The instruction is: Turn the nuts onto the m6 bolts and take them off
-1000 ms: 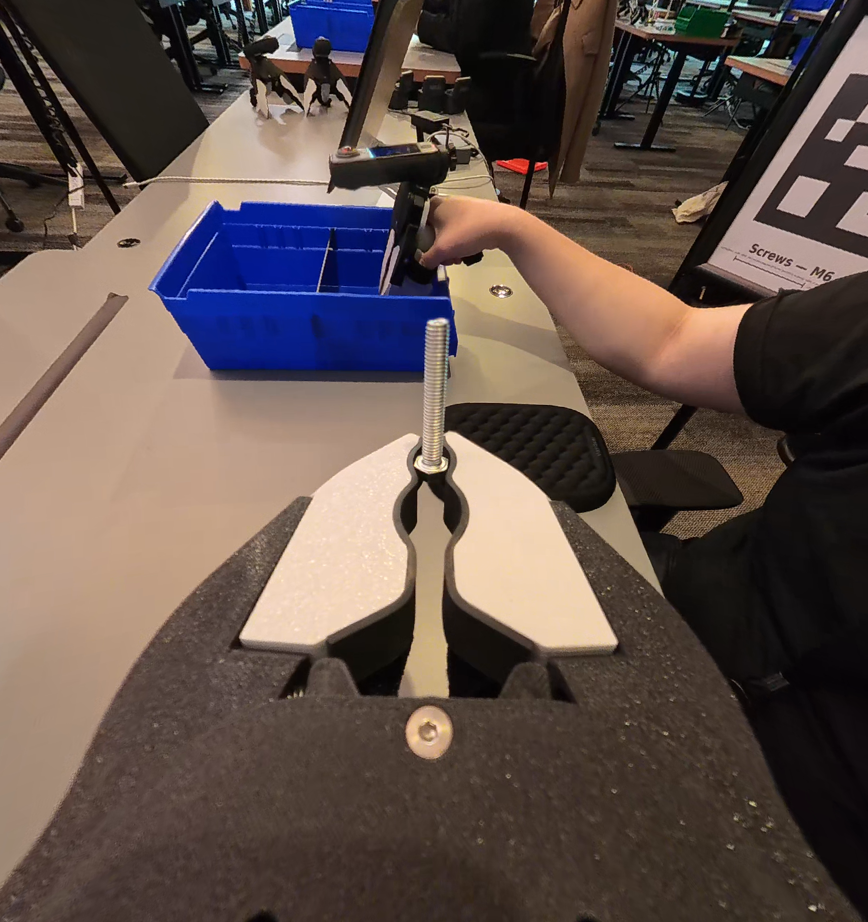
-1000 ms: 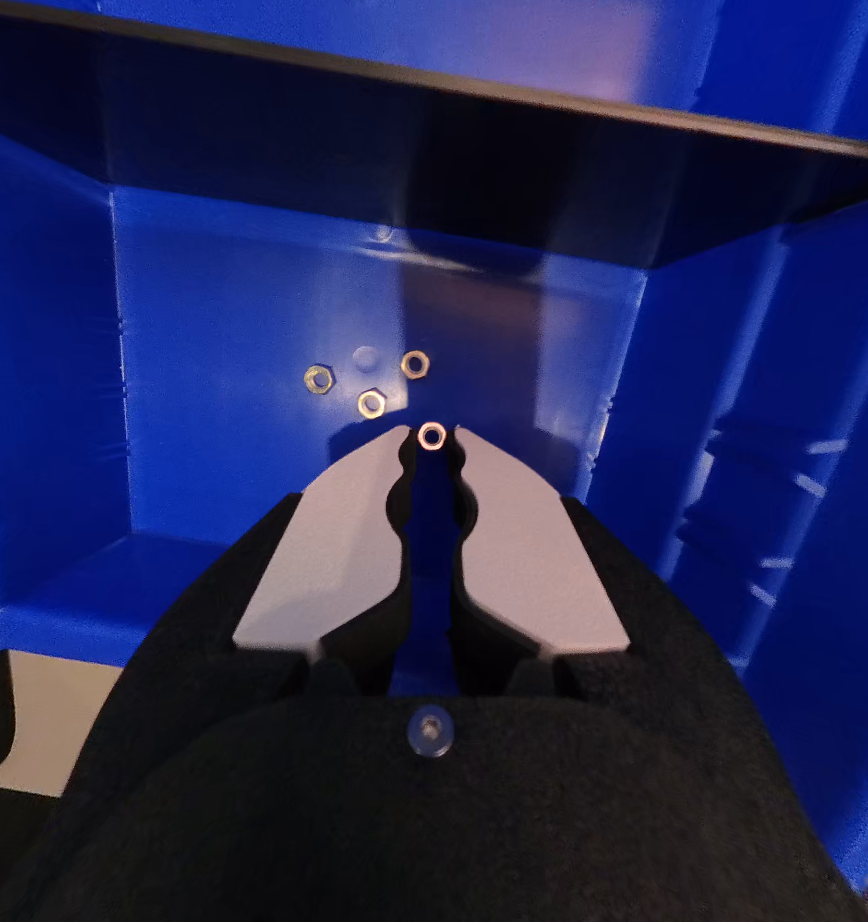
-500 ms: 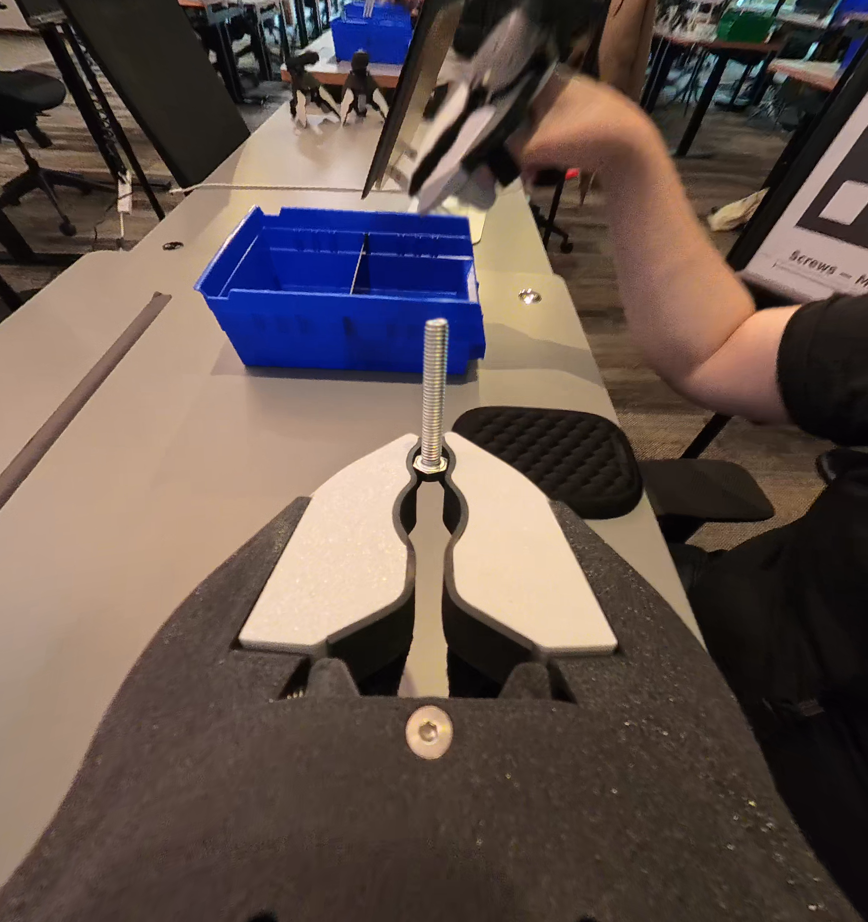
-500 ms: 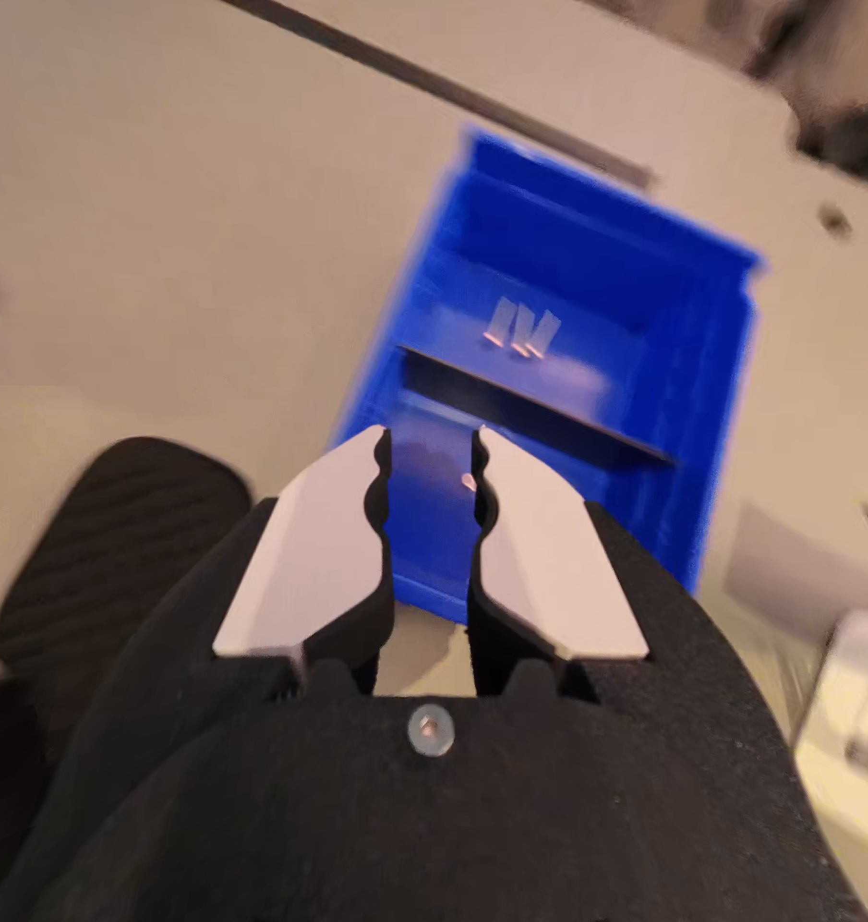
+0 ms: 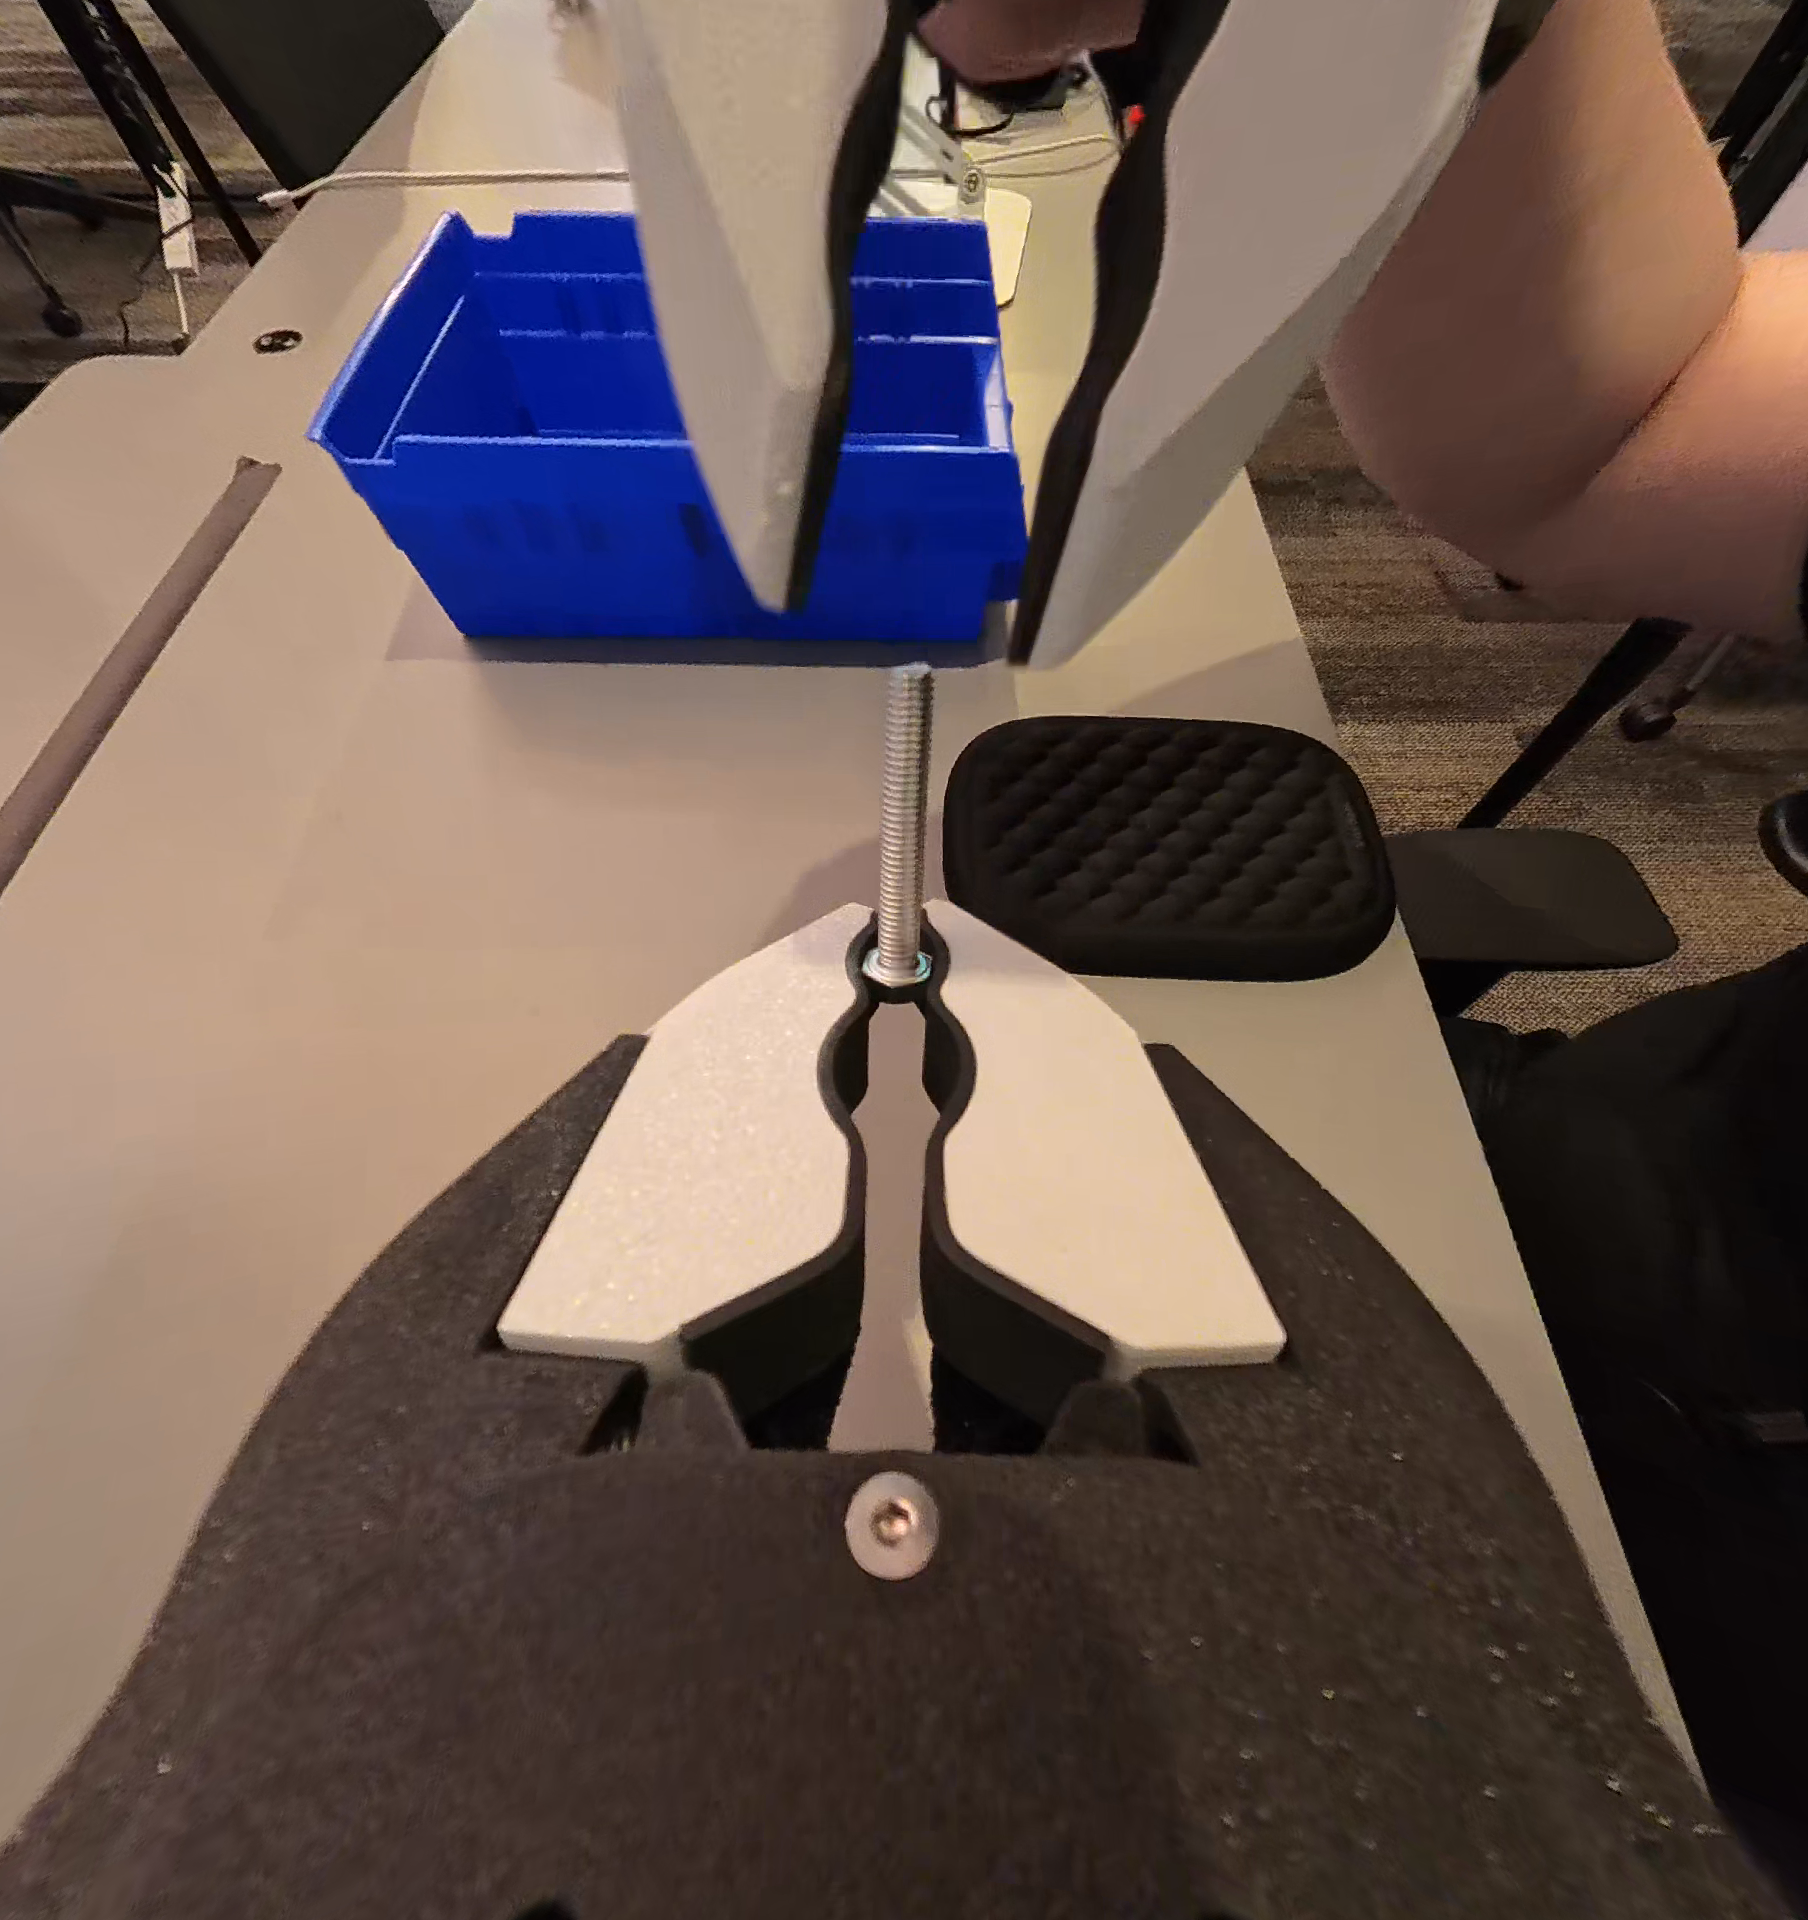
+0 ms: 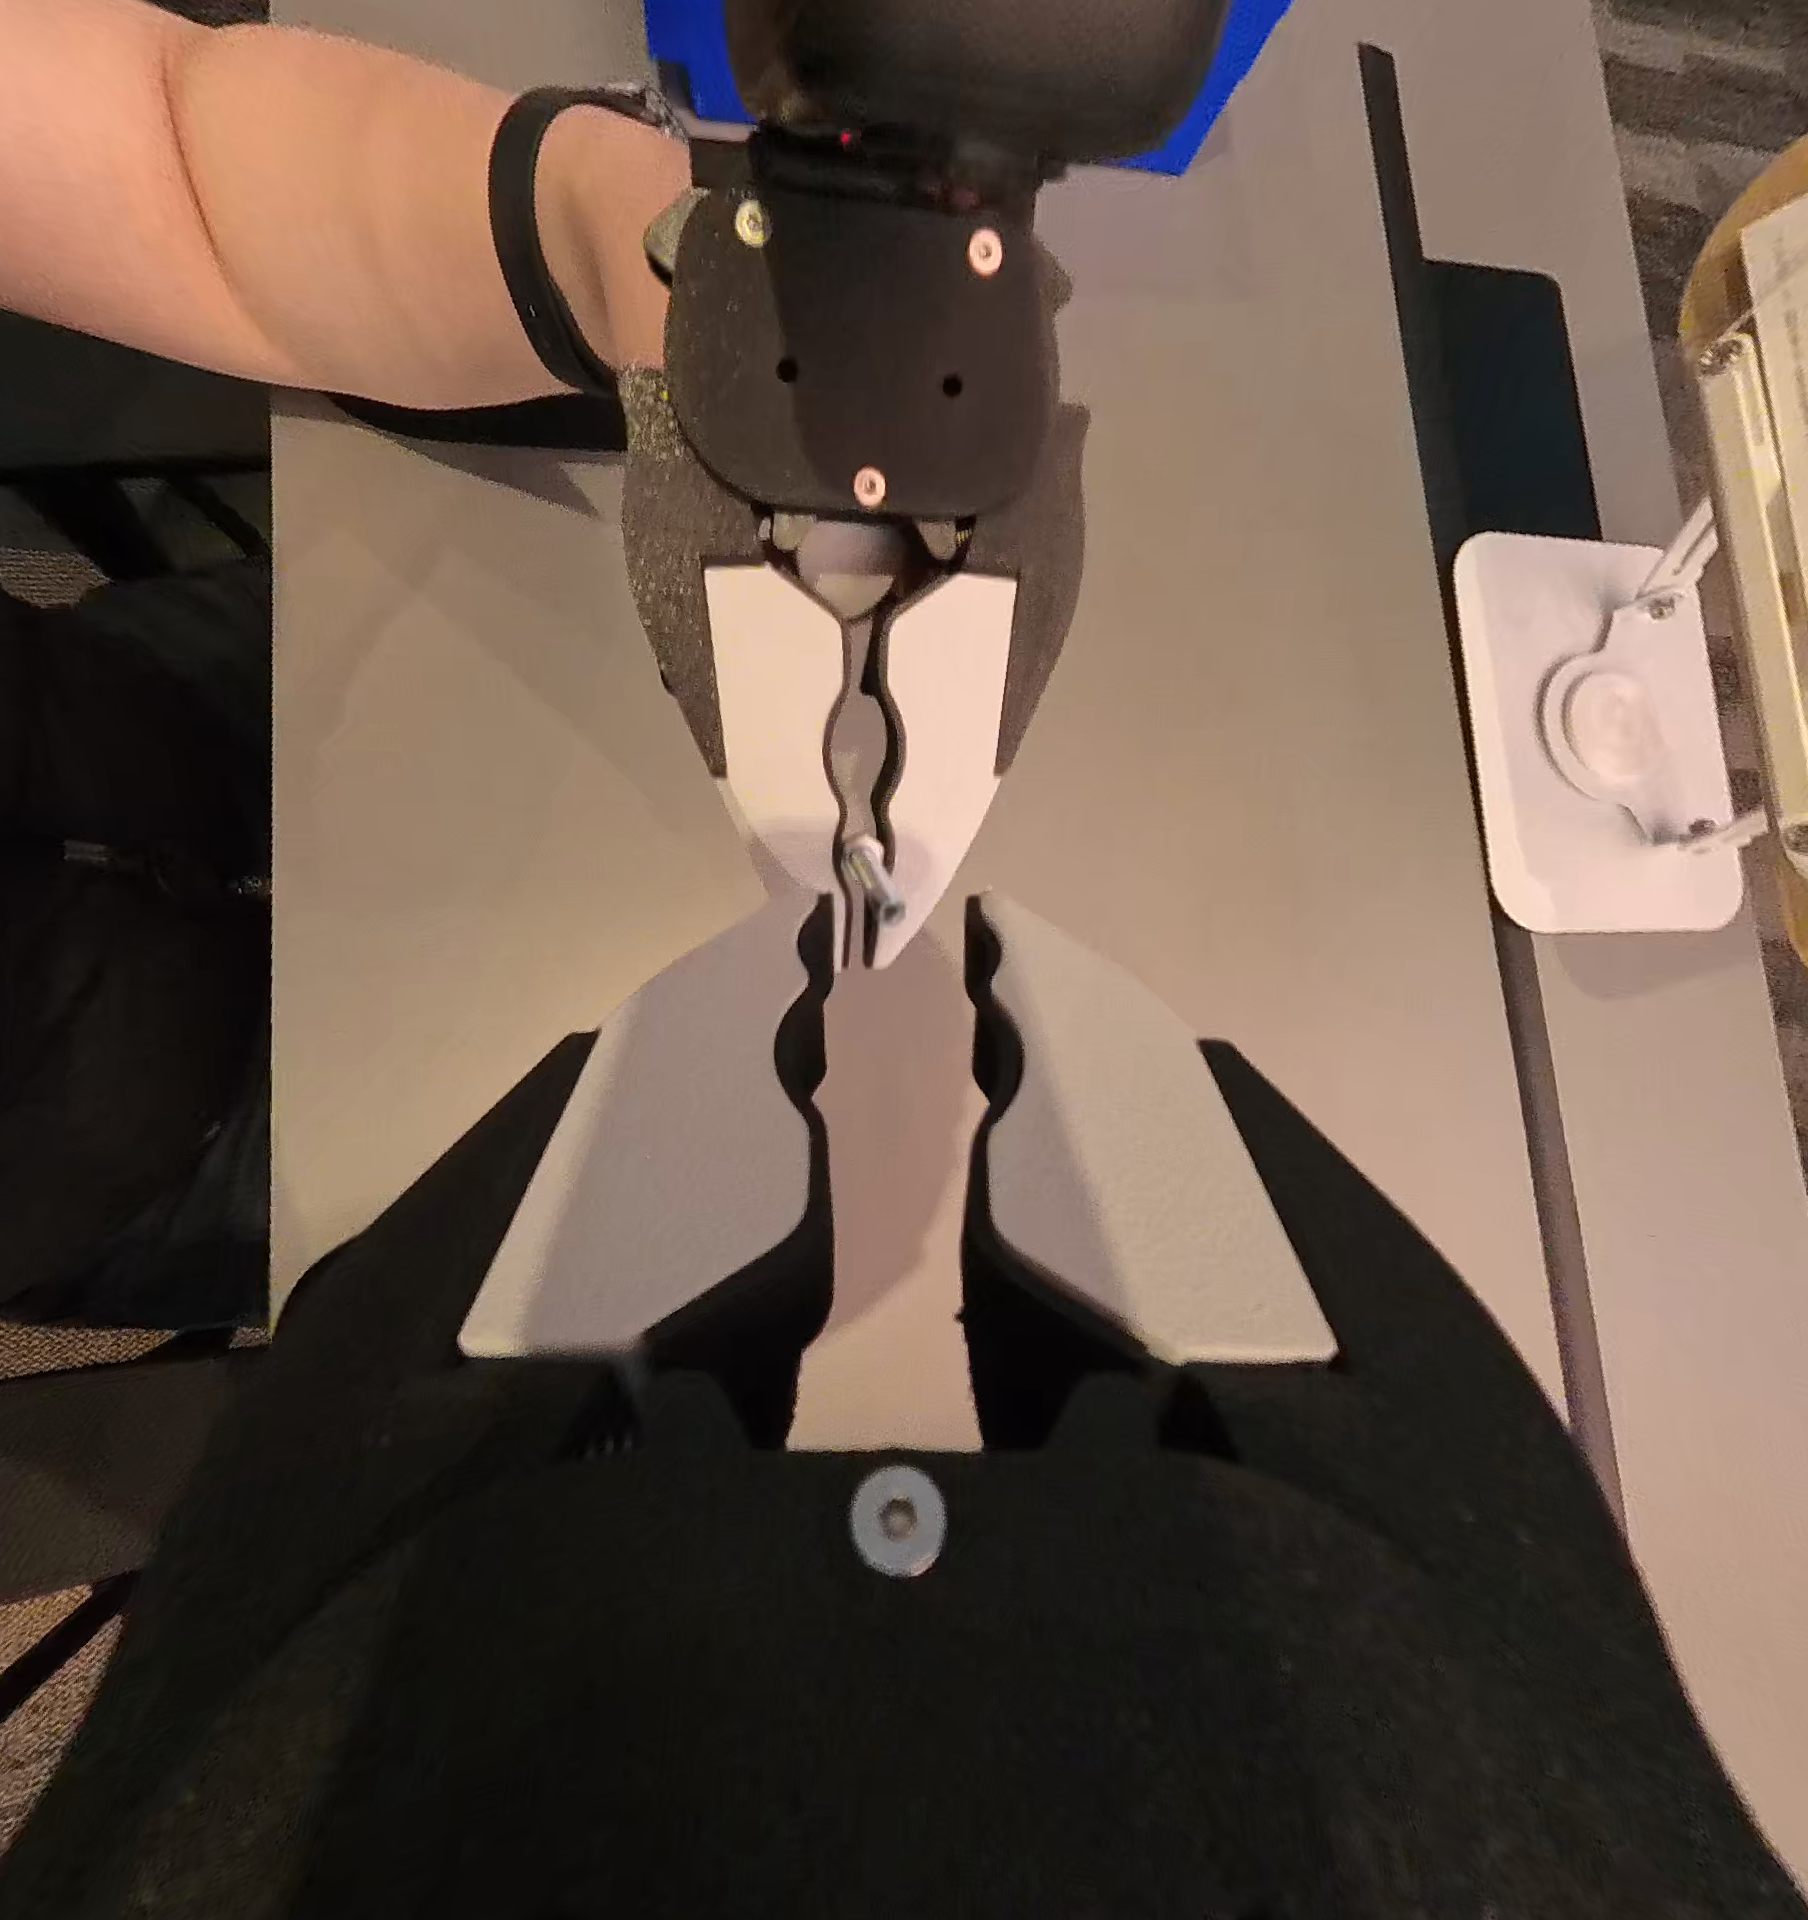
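My left gripper is shut on the base of a threaded silver M6 bolt and holds it upright over the grey table. A hex piece, nut or bolt head, sits between the fingertips. My right gripper hangs just above the bolt's tip, pointing down, open and empty. In the right wrist view, my right gripper looks down on the left gripper and the bolt, with the bolt's tip just beyond the gap between its fingertips.
A blue divided bin stands on the table behind the bolt; its edge also shows in the right wrist view. A black padded rest lies to the right. A white stand base sits at the table's side. A person's arm is at upper right. Spacing between my two grippers at the tips: around 6 centimeters.
My right gripper let go of a nut in the blue bin, rose out of it, opened wider and came over the bolt's tip. My left gripper and bolt stayed nearly still.
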Motion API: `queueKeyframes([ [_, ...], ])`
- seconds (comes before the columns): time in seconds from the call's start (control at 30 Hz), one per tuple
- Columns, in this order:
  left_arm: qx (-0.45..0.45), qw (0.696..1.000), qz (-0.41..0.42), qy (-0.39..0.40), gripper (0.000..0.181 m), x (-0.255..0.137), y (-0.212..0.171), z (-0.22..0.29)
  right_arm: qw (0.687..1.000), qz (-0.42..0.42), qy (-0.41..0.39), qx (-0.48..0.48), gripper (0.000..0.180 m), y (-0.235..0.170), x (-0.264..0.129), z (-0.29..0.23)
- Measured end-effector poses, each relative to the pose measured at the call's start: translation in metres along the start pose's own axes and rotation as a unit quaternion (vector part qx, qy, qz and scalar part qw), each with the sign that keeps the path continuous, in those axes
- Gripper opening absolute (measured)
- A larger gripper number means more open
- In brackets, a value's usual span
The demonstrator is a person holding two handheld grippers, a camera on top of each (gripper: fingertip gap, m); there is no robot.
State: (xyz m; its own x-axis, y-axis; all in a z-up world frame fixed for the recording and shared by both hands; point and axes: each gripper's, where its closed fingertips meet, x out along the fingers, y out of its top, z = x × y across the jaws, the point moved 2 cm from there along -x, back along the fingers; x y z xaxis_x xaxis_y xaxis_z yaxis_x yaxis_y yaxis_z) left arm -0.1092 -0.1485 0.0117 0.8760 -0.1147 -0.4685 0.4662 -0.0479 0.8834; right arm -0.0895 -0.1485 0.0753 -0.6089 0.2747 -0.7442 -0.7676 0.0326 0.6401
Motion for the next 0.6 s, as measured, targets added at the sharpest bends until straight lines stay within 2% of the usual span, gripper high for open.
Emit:
queueKeyframes([
  [0.3, -0.002, 0.999, 0.031, 0.009, 0.004, -0.007, 0.009, -0.002, 1.0, 0.006, 0.016, -0.001, 0.019, 0.002, 0.024, -0.003],
  [0.5, 0.0, 0.996, 0.082, 0.018, 0.004, -0.013, 0.023, -0.003, 0.993, 0.11, -0.013, 0.029, 0.017, 0.009, 0.015, 0.0],
  [0.6, 0.001, 0.995, 0.1, 0.025, 0.004, -0.015, 0.027, -0.003, 0.988, 0.147, -0.013, 0.041, 0.01, 0.01, 0.014, -0.001],
])
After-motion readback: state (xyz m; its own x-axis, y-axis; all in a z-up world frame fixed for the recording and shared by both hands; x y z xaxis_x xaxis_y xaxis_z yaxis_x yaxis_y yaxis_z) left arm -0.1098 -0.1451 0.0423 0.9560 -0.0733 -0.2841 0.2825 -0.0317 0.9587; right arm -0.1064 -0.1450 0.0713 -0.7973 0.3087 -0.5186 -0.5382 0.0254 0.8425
